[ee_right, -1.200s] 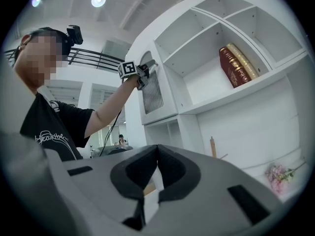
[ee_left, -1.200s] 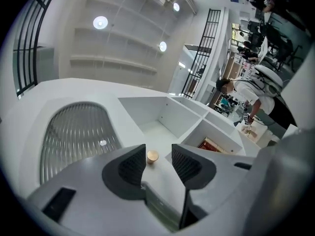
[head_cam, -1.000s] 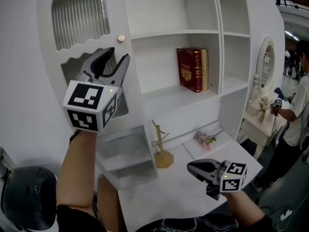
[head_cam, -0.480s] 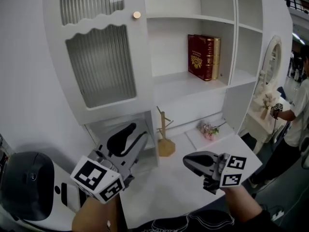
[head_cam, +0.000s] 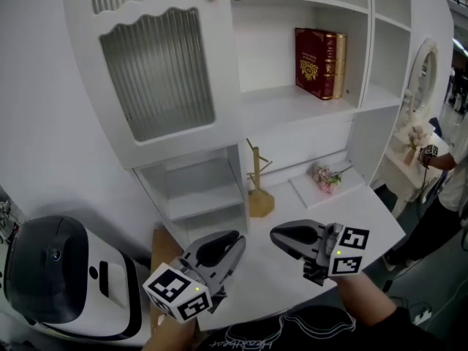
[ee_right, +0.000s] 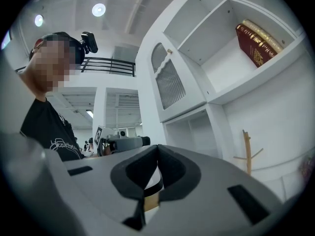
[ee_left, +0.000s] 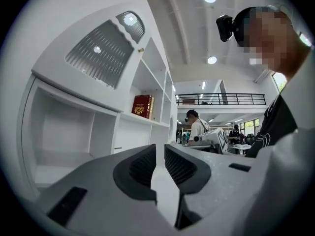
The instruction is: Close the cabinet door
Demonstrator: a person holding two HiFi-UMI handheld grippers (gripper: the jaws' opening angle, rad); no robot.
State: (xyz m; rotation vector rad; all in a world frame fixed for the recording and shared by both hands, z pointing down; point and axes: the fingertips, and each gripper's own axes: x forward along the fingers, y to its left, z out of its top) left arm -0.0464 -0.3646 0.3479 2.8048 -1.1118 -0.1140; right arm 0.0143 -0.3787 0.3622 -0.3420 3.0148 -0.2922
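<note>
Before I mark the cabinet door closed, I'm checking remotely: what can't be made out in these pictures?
Cabinet door: top cut off by the head view's upper edge.
Books: spine print too small in every view.
Bystander: mostly cut off by the head view's right edge.
Pink flowers: too small for detail, head view.

Left gripper (head_cam: 235,240) just narrowed, empty — right gripper (head_cam: 275,232) pinched together.

Steep head view; cabinet (head_cam: 292,108) in all.
</note>
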